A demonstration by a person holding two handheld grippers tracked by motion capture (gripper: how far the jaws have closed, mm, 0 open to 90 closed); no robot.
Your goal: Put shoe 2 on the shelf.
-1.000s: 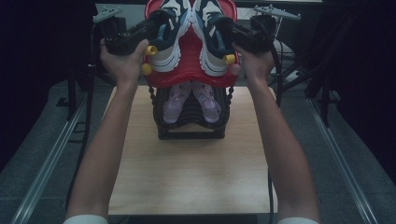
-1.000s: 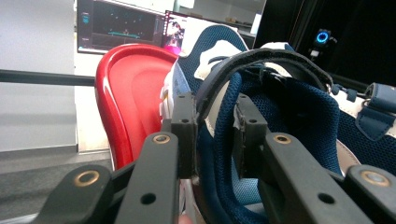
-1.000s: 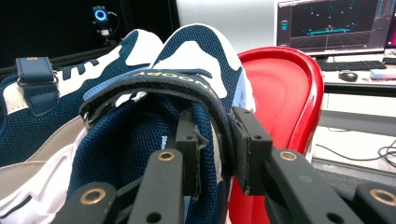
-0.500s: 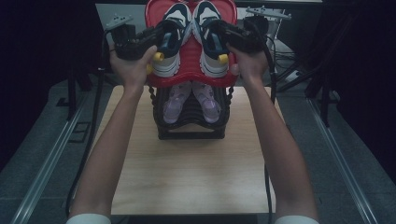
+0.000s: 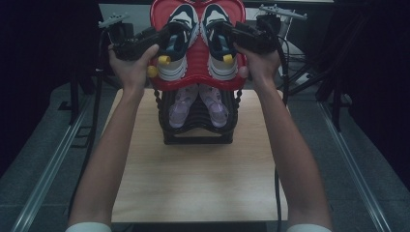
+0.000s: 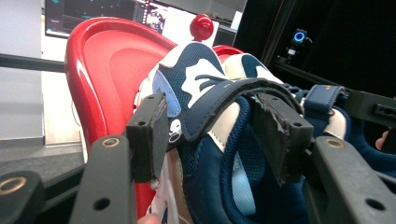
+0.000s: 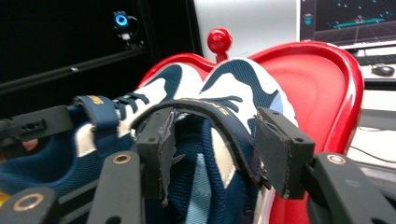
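- The left shoe (image 5: pixel 172 43) on the red tray (image 5: pixel 196 72) is straddled at its strap by the left gripper (image 6: pixel 212 135); a firm pinch can't be told.
- Same deal for the right gripper (image 7: pixel 215 144) on the right shoe (image 5: pixel 220 41).
- Purple shoes (image 5: pixel 197 104) are seen on the black rack (image 5: pixel 198 133) beneath.

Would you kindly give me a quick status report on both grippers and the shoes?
Left gripper astride left sneaker's strap, jaws apart. Right gripper likewise on right sneaker's strap. Both sneakers on red tray atop black rack. Nothing obstructing.

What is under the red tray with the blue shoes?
Under the red tray a pair of purple shoes sits on a black rack. Their toes are hidden by the tray, so the rest of that shelf cannot be seen.
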